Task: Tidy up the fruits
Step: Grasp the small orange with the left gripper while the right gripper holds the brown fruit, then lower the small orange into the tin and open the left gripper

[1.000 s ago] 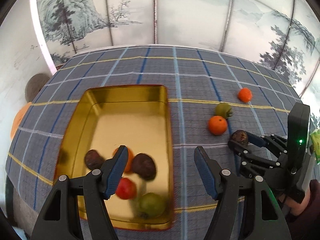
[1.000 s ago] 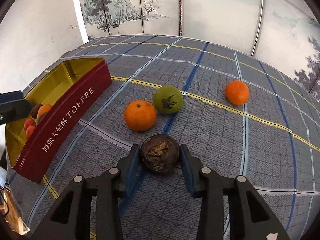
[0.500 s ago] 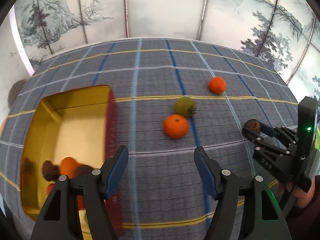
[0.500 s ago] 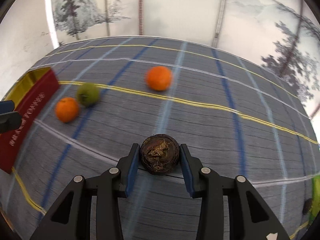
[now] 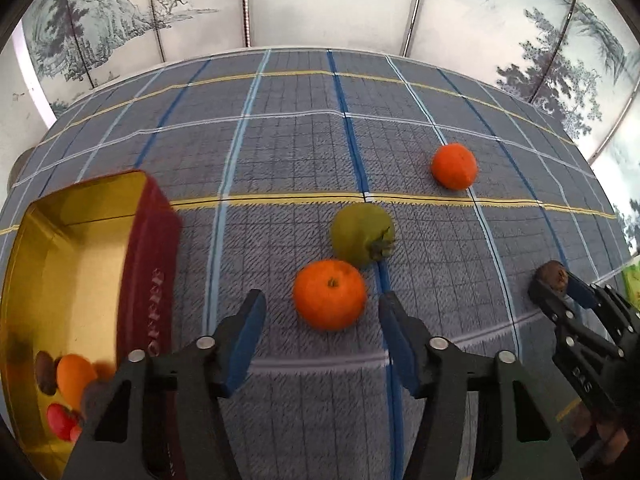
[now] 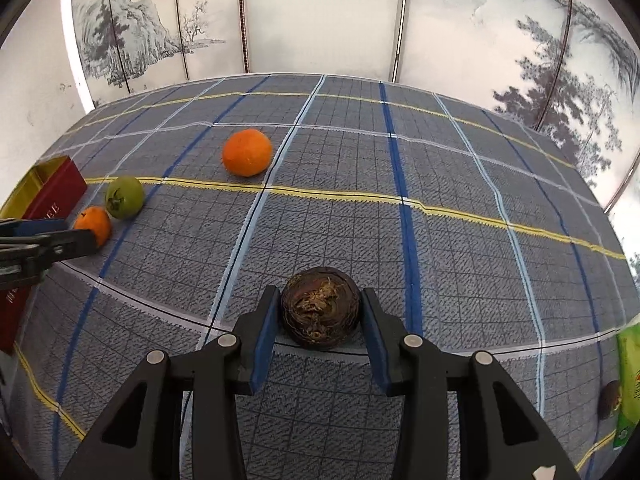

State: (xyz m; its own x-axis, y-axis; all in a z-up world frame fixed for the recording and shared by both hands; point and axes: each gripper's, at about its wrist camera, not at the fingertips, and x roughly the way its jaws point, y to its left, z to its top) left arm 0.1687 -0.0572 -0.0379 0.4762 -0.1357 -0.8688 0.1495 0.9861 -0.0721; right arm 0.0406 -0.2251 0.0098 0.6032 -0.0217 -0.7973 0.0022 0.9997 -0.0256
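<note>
While right tongs [image 6: 320, 316] clamp brown fruit [image 6: 320, 307]

A blue plaid tablecloth [image 5: 304, 152] covers the table, backed by a folding screen [image 6: 320, 16] painted with ink landscapes.

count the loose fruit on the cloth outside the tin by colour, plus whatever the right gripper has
orange fruit: 2
green fruit: 1
dark brown fruit, clamped in the right gripper: 1
total: 4
</note>
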